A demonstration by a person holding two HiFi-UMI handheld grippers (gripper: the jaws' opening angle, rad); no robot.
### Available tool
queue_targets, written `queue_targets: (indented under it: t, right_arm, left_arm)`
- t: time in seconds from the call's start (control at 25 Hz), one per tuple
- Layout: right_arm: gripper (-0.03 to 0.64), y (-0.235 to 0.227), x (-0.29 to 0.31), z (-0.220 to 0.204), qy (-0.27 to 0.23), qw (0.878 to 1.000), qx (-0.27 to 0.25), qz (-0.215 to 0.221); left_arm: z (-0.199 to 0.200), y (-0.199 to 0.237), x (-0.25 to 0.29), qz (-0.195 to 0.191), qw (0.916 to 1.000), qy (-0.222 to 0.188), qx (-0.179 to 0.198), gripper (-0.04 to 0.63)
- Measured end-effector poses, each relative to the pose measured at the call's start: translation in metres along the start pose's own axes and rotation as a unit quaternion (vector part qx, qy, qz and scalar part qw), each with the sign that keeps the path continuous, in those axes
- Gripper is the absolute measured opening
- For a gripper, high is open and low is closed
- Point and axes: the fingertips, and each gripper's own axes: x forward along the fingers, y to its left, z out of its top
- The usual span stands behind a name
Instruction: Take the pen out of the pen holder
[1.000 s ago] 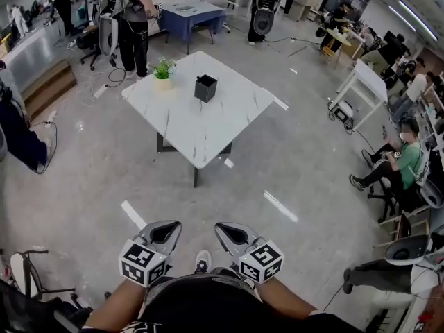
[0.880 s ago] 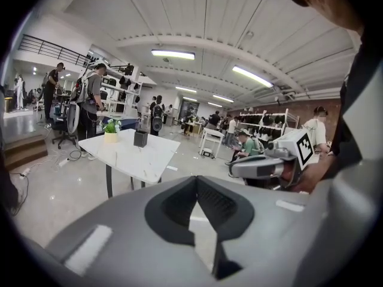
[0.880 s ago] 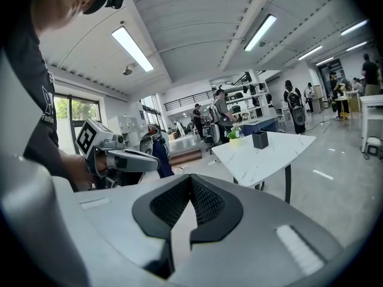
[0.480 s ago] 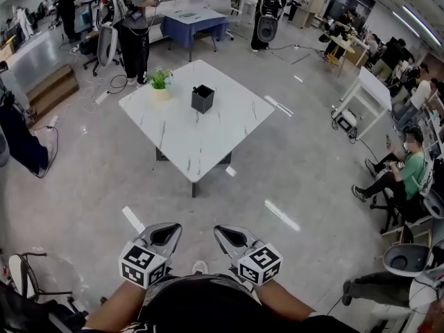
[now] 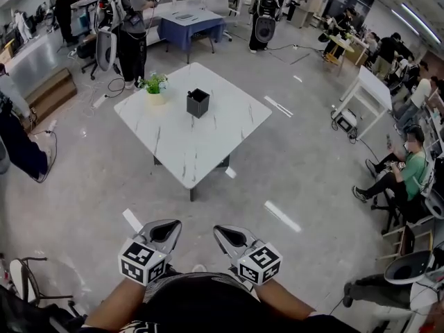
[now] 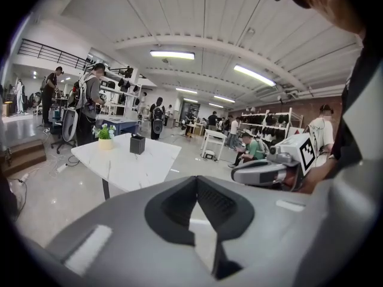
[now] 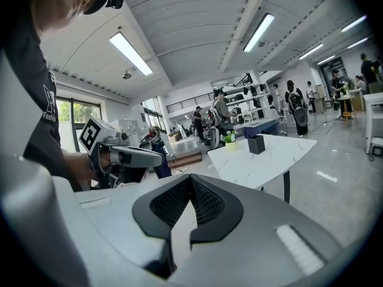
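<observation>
The black square pen holder [image 5: 198,103] stands near the middle of a white marble table [image 5: 208,141], far ahead of me. It is small in the left gripper view [image 6: 137,144] and the right gripper view [image 7: 256,144]. At this distance no pen can be made out in it. My left gripper [image 5: 173,225] and right gripper [image 5: 219,229] are held low, close to my body, side by side and well short of the table. The jaws of both are closed tip to tip, with nothing between them.
A small potted plant [image 5: 154,89] sits on the table left of the holder. Grey floor lies between me and the table. Several people stand or sit around the room, with a blue table [image 5: 191,23] behind and a white desk [image 5: 368,85] at right.
The table and holder have slid slightly down and left in the head view as my viewpoint shifted. Both grippers stay in the same place, still shut.
</observation>
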Motion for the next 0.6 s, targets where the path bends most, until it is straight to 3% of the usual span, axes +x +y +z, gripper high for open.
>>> queue_targets:
  t: [0.6]
  right_arm:
    - [0.0, -0.012, 0.005, -0.002, 0.014, 1.0, 0.006, 0.002]
  left_arm:
    - [-0.004, 0.006, 0.009, -0.001, 0.9998, 0.011, -0.015, 0.057]
